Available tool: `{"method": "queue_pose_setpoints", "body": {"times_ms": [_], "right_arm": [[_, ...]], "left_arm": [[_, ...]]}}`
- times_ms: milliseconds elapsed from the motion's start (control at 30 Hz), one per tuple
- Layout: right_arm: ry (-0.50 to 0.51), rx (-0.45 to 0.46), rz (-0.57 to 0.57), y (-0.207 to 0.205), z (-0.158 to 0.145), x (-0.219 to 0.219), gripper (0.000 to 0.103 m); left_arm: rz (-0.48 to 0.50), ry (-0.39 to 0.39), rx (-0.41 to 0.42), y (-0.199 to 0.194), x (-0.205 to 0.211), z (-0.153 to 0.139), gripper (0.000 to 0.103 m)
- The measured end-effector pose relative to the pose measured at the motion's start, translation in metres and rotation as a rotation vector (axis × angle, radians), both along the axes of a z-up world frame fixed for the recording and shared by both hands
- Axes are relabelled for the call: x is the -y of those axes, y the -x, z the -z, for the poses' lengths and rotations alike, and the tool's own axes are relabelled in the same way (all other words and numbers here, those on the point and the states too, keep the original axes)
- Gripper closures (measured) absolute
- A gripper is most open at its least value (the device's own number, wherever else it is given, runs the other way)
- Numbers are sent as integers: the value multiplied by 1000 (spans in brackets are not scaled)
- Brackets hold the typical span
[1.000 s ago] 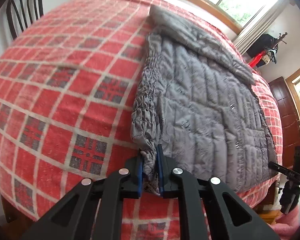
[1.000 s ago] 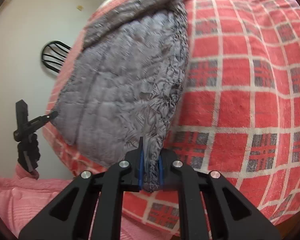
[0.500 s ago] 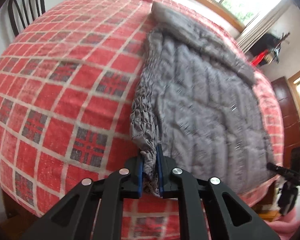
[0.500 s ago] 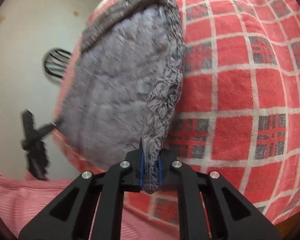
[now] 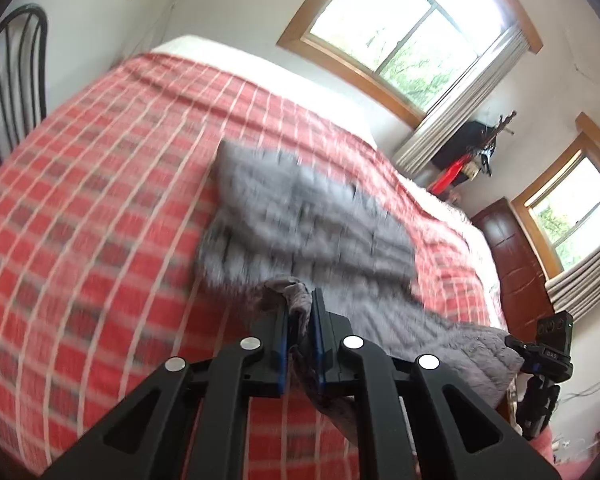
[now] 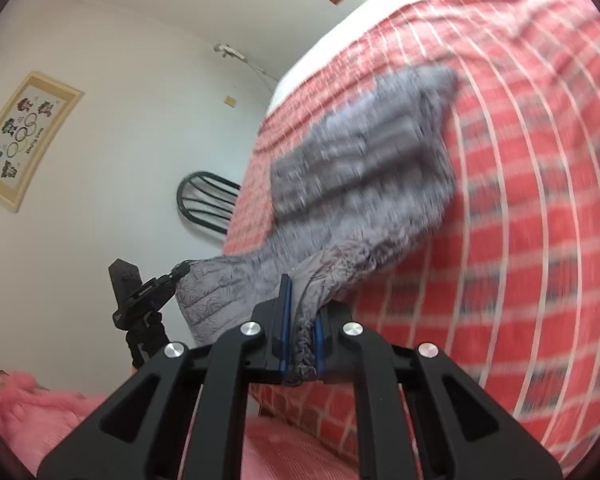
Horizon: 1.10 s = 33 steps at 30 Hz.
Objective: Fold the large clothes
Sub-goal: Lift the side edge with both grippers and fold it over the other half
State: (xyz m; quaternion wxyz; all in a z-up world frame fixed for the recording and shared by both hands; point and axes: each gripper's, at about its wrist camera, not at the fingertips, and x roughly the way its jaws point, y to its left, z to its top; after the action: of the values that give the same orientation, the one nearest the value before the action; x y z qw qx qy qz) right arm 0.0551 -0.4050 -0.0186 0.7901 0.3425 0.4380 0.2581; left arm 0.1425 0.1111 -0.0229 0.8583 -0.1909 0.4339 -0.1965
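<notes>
A grey quilted jacket [image 5: 300, 216] lies on a bed with a red plaid cover [image 5: 100, 208]. My left gripper [image 5: 300, 320] is shut on one near hem corner of the jacket, lifted above the bed. My right gripper [image 6: 302, 320] is shut on the other near hem corner, also lifted; the jacket [image 6: 364, 168] stretches away from it over the bed cover [image 6: 520, 200]. The near half hangs between the grippers; the far half rests on the bed. Each view shows the other gripper at its edge, the right gripper [image 5: 540, 360] and the left gripper [image 6: 168, 280].
A black chair [image 5: 8, 80] stands at the bed's left side, also in the right wrist view [image 6: 208, 204]. Windows [image 5: 400, 28] and a dark wooden door [image 5: 512, 264] are beyond the bed. A framed picture [image 6: 20, 136] hangs on the wall.
Both grippers have risen and tilted up, lifting the jacket's near hem off the bed. The jacket's near half now hangs in the air; both views are motion-blurred.
</notes>
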Motion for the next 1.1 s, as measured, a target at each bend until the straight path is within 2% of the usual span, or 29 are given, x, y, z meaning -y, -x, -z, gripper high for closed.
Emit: {"method": "queue_pose_setpoints", "body": {"times_ms": [67,167,400,500,667,800,867,967,1033,1100], "right_arm": [[22,17,-7,-23,-14,2,95],[38,34,-10,-70,-32,10,95],[58,-17,40,-174,-29,30,95],[66,-66,68,-218,-11,37,95],[83,-196,115,-285,43,49,95],[75,-278,139,-313,85,55,94],[58,-311,156,-321,100,60,92],[31,-335,152,-323,108,64,89],[-14,-332,142,-320,108,69,88],[-56,-322,129,-316,103,72,85]], "left_arm": [[0,-19,37,-30,6,-11,93],[0,-21,46,-76,12,-18,93],[-14,-70,27,-187,29,-12,94],[-30,-97,0,-227,34,2,94],[-59,-190,-91,-297,47,53,94],[-60,-208,-170,-331,51,96,93],[-58,-199,-191,-339,53,109,92],[-58,-130,-233,-349,46,117,86],[-48,-72,-249,-352,39,115,80],[-56,-32,-228,-350,27,104,71]]}}
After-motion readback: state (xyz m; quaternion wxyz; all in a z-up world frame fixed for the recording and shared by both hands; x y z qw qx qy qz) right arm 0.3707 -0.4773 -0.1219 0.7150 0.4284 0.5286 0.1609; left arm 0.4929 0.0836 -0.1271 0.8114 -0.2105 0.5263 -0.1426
